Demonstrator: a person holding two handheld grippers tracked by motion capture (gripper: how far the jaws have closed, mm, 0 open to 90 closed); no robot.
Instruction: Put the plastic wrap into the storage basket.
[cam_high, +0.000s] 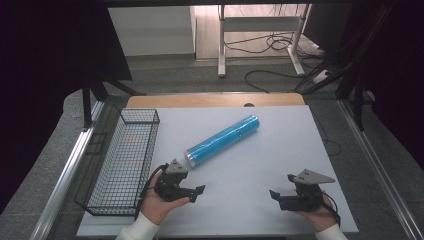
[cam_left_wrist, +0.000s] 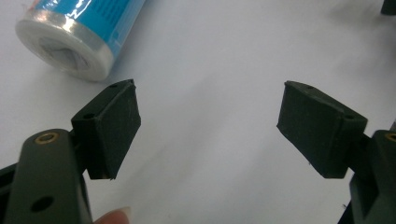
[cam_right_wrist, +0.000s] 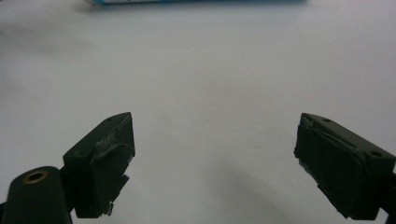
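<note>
A long blue roll (cam_high: 223, 139) lies on its side near the middle of the white table (cam_high: 260, 165), set on a slant: its near end points toward the near left, its far end toward the far right. The body is bright blue and glossy, wrapped in clear film that catches the light, with a faint patch of dark print on the side too small to read. In the left gripper view the near end of the roll (cam_left_wrist: 70, 39) shows as a round white face under wrinkled clear wrap, with a paler band of film where the blue stops.

A black wire basket (cam_high: 125, 160) stands along the left edge of the table, long side running near to far, well apart from the roll.

The left gripper (cam_high: 186, 189) rests in the person's left hand (cam_high: 159, 202) at the near left, just beside the roll's near end but not touching it. Its jaws stand spread wide with bare table between them. The right gripper (cam_high: 282, 196) sits in the right hand (cam_high: 316, 214) at the near right, well apart from the roll. Its jaws are also spread wide, with nothing between them, and the edge of the roll (cam_right_wrist: 196, 2) shows far ahead of them.
</note>
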